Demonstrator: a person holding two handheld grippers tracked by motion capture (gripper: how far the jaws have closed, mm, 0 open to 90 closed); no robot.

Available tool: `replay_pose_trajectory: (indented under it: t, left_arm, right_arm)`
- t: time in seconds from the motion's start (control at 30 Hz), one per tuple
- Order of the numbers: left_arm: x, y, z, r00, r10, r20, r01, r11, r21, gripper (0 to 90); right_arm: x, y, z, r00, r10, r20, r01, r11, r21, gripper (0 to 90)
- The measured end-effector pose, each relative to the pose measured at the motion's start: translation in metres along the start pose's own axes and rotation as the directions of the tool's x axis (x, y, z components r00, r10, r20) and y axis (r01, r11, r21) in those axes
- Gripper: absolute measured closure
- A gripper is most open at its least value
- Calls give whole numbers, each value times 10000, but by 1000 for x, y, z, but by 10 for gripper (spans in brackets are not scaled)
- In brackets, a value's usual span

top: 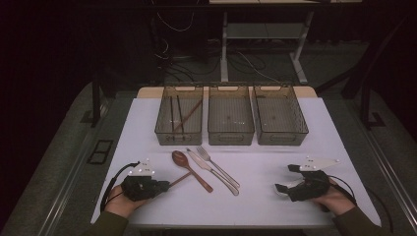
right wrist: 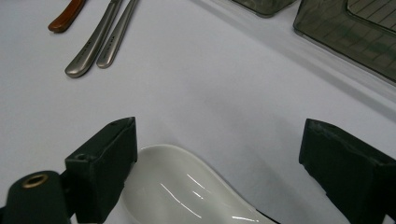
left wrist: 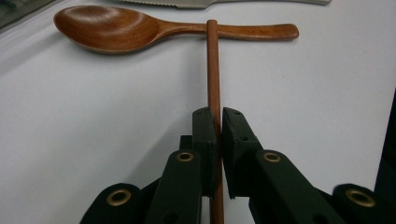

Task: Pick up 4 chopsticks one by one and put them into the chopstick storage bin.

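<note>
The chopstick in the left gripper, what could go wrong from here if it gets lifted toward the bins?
The chopstick is pinched near one end by the left gripper, and its far tip lies across the wooden spoon handle. Lifting carelessly might nudge the spoon toward the knife. Held so near its end, the stick could also pivot or slip between the jaws.

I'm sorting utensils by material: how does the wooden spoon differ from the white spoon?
The wooden spoon is brown with a matte look; the white spoon is glossy, seemingly ceramic. The wooden spoon lies free on the table with a chopstick resting across its handle; the white spoon sits between the right tongs, whose jaws stand open. Both rest on the white table, bowls up.
</note>
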State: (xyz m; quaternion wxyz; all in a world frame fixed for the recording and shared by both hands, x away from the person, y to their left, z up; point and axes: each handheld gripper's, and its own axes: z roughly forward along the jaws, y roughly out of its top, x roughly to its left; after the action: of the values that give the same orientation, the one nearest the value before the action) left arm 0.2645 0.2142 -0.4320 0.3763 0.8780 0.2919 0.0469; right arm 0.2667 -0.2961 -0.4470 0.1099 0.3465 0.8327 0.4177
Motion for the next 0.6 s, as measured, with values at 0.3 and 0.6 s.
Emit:
replay_pose_trajectory:
  t: [0.3, 0.6]
  left_arm:
    - [0, 12, 0, 9986, -443, -272, 435, 9986, -303, 833]
    - [2, 28, -3, 9971, -614, -454, 582, 9959, -700, 834]
  right_arm:
    - [0, 0, 1, 10000, 0, -15, 0, 10000, 13, 114]
    - [0, 0, 1, 10000, -17, -32, 18, 10000, 38, 114]
